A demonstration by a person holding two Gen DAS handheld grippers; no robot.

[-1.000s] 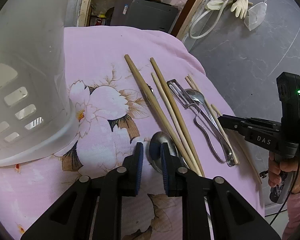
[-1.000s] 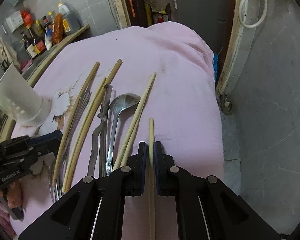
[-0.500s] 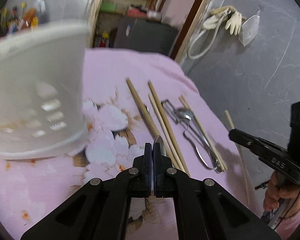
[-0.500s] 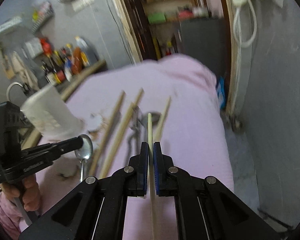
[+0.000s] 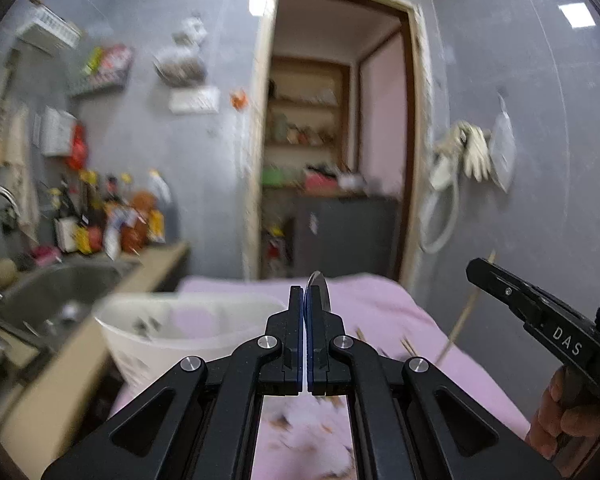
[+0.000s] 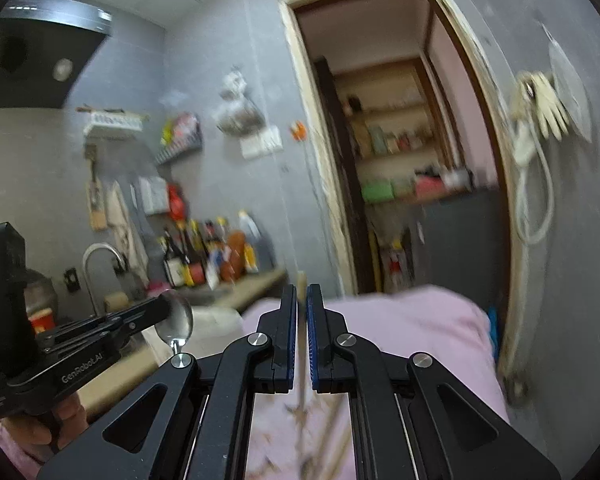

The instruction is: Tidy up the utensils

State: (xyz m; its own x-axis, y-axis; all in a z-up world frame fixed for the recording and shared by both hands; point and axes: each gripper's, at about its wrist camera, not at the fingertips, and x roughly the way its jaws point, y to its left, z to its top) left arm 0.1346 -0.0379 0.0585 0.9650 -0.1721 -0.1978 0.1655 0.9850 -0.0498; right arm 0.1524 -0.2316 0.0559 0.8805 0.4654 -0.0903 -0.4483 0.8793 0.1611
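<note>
My left gripper (image 5: 304,300) is shut on a metal spoon (image 5: 319,290), bowl pointing up, lifted above the pink cloth. It shows from the side in the right wrist view (image 6: 168,308), with the spoon bowl (image 6: 178,322) at its tip. My right gripper (image 6: 302,300) is shut on a wooden chopstick (image 6: 301,280), also raised; the gripper appears in the left wrist view (image 5: 476,270) with the chopstick (image 5: 466,308) hanging below it. The white slotted holder (image 5: 180,336) stands on the cloth, ahead and left of my left gripper. Blurred utensils (image 6: 304,412) lie on the cloth below.
The pink flowered cloth (image 5: 400,320) covers the table. A sink (image 5: 48,300) and counter with bottles (image 5: 112,220) lie to the left. A doorway (image 5: 336,140) is straight ahead, with gloves and a hose (image 5: 460,160) hung on the right wall.
Both grippers have lifted and tilted up from the cloth, the left with the spoon it closed on, the right with the chopstick. The views now face the wall and doorway.
</note>
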